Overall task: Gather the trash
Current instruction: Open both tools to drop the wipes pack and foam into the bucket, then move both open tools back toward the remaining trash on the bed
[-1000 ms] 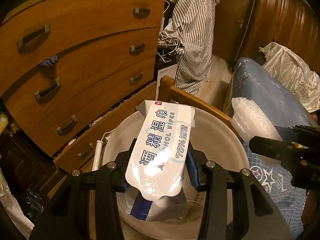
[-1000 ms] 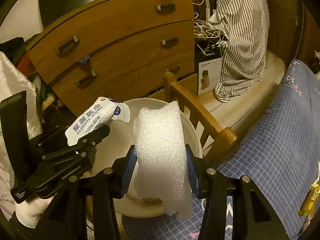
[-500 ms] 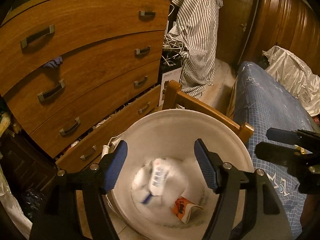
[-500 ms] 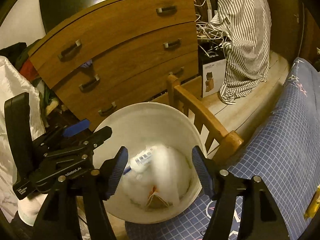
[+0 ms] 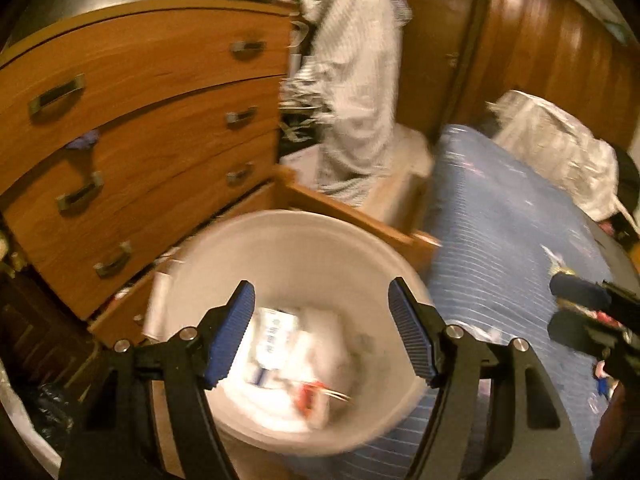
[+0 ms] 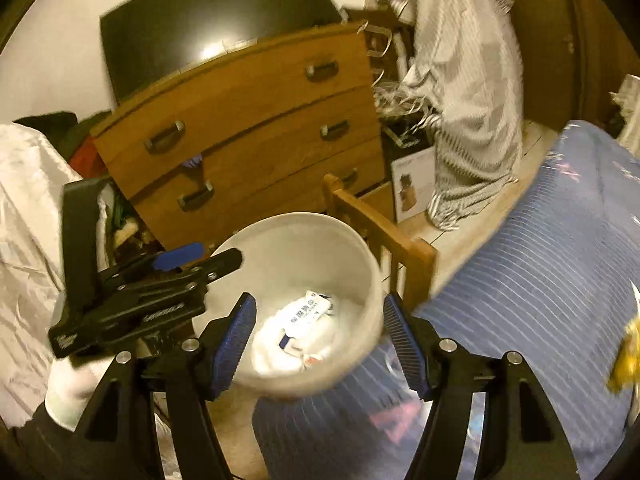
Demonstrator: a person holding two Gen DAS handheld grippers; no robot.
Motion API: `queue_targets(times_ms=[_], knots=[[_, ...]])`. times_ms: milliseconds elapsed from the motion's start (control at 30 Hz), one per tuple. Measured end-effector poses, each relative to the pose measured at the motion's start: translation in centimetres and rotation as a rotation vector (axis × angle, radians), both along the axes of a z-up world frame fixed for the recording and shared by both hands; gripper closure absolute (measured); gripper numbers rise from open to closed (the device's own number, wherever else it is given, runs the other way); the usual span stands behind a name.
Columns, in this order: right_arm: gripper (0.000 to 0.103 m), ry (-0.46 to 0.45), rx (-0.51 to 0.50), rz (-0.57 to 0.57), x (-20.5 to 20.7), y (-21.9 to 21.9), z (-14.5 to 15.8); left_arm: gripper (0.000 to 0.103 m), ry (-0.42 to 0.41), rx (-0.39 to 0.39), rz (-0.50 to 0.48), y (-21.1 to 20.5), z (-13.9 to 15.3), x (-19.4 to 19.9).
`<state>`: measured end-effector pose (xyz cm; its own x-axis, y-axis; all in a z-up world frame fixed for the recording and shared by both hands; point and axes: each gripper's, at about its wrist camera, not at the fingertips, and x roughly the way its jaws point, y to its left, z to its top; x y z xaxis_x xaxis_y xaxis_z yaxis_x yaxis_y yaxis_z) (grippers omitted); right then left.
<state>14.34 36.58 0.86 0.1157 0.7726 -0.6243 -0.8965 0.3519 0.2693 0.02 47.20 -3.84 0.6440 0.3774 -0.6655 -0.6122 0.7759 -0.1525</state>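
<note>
The left gripper (image 5: 322,334) hangs above the white bin (image 5: 256,240) with its blue pads (image 5: 232,332) spread apart and nothing between them. The right gripper (image 6: 318,338) sits just beside it, its jaws likewise apart and empty, over the near rim of the same bin (image 6: 360,264). From the right-hand camera the left gripper (image 6: 200,258) shows side-on at the left, held by a hand in a white glove (image 6: 70,388).

Down in the bin lies the trash: a wipes packet (image 6: 310,312) with printed lettering rests on top of a crumpled white sheet (image 6: 276,352), and a small scrap with red on it (image 5: 306,394) lies beside them. Both views are blurred, so finer detail is lost.

The bin stands on the floor between a wooden chest of drawers (image 5: 140,128) and a bed with a blue checked cover (image 6: 540,264), close against the wooden bed frame (image 6: 384,236). On the cover, at the right edge, lies a yellow wrapper (image 6: 626,356). Beyond the frame a striped garment (image 6: 460,80) hangs down, and a small cardboard box (image 6: 414,184) stands at its foot.
</note>
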Motion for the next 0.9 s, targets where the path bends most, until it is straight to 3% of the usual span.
queue_targets(times_ms=[333, 467, 667, 767, 900], knots=[[0.036, -0.039, 0.021, -0.308, 0.7, -25.7, -5.2, 0.035, 0.053, -0.016, -0.405, -18.1, -5.3, 8.2], [0.036, -0.085, -0.042, -0.427, 1.5, -36.3, -7.7, 0.035, 0.1, -0.042, -0.541, -23.9, -7.9, 10.6], [0.036, -0.157, -0.183, -0.556, 5.7, -49.1, -11.8, 0.035, 0.143, -0.051, -0.653, -29.4, -9.5, 12.6], [0.036, -0.056, -0.131, -0.587, 9.5, -53.6, -13.1, 0.031, 0.154, -0.05, -0.688, -31.8, -10.2, 13.1], [0.037, 0.081, -0.075, -0.585, 13.2, -55.0, -16.4, 0.028, 0.17, -0.082, -0.694, -33.5, -11.0, 14.2]])
